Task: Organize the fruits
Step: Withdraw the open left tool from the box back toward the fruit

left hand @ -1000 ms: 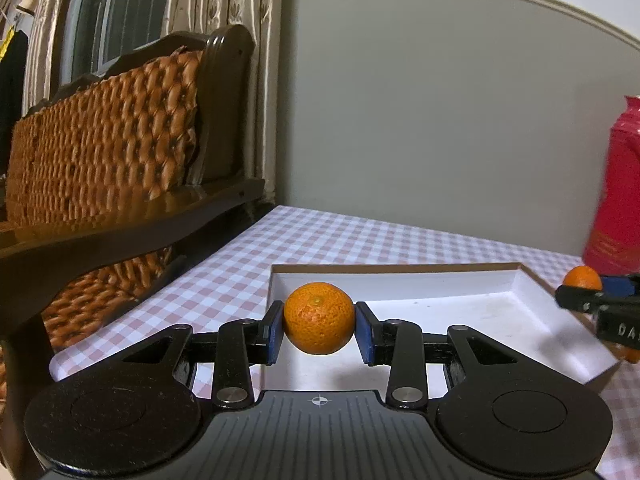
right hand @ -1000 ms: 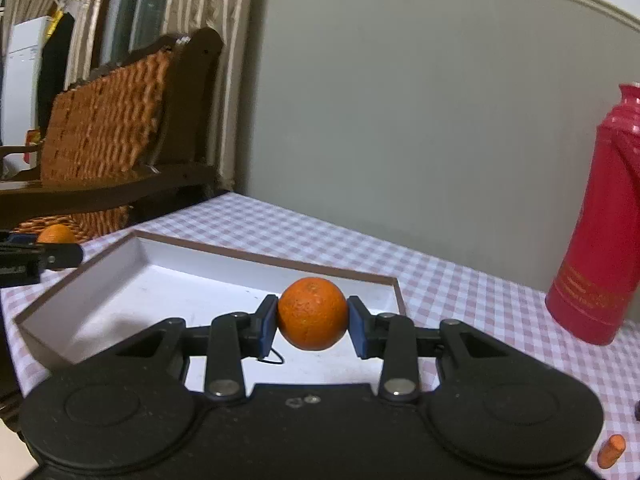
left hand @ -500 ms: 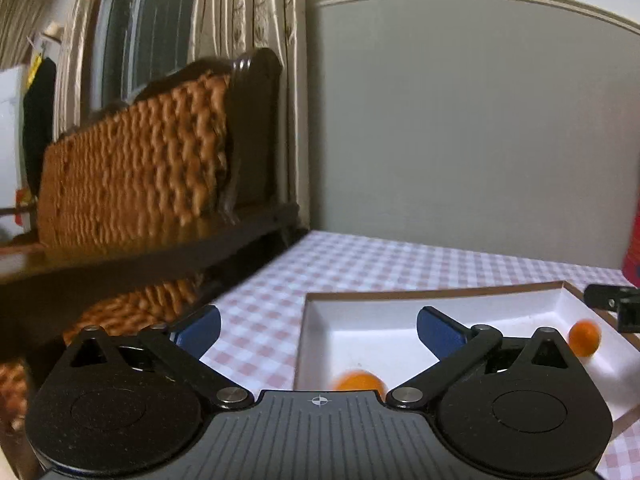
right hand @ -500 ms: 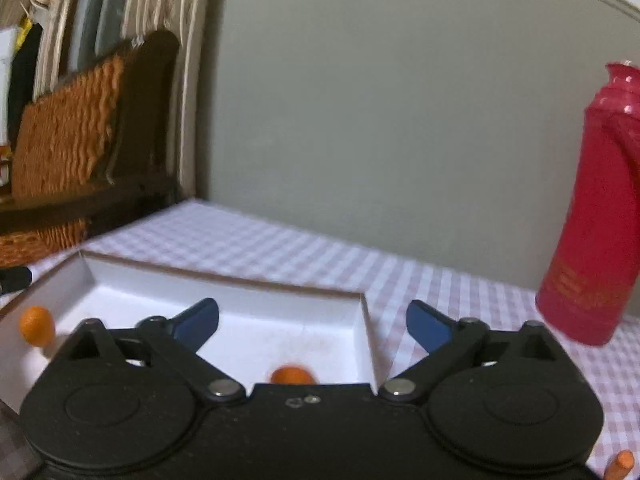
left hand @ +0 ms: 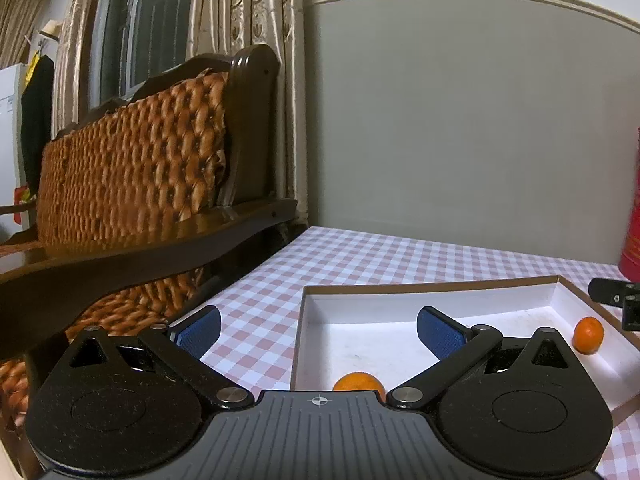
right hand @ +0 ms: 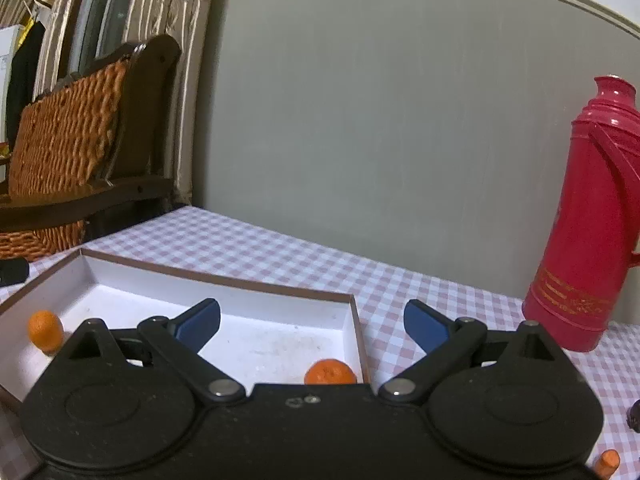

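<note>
A shallow white box [left hand: 420,286] with a brown rim lies on the checked tablecloth. Two oranges rest inside it. One orange [left hand: 360,382] sits in the near left corner, half hidden under my left gripper [left hand: 320,332], which stands open and empty above the box's left edge. The other orange [right hand: 330,372] lies by the box's right wall [right hand: 356,320], just below my right gripper [right hand: 312,326], also open with nothing between its blue pads. Each view shows the other fruit too: the right one [left hand: 588,335] and the left one [right hand: 45,330].
A tall red thermos [right hand: 588,220] stands on the table right of the box. A wooden bench with a brown tufted cushion [left hand: 132,168] runs along the table's left side. A small orange piece [right hand: 608,464] and a dark object [right hand: 634,416] lie at the near right.
Both grippers were shut on an orange each a second ago. Both opened wide, and the two oranges dropped into the white box and settled there.
</note>
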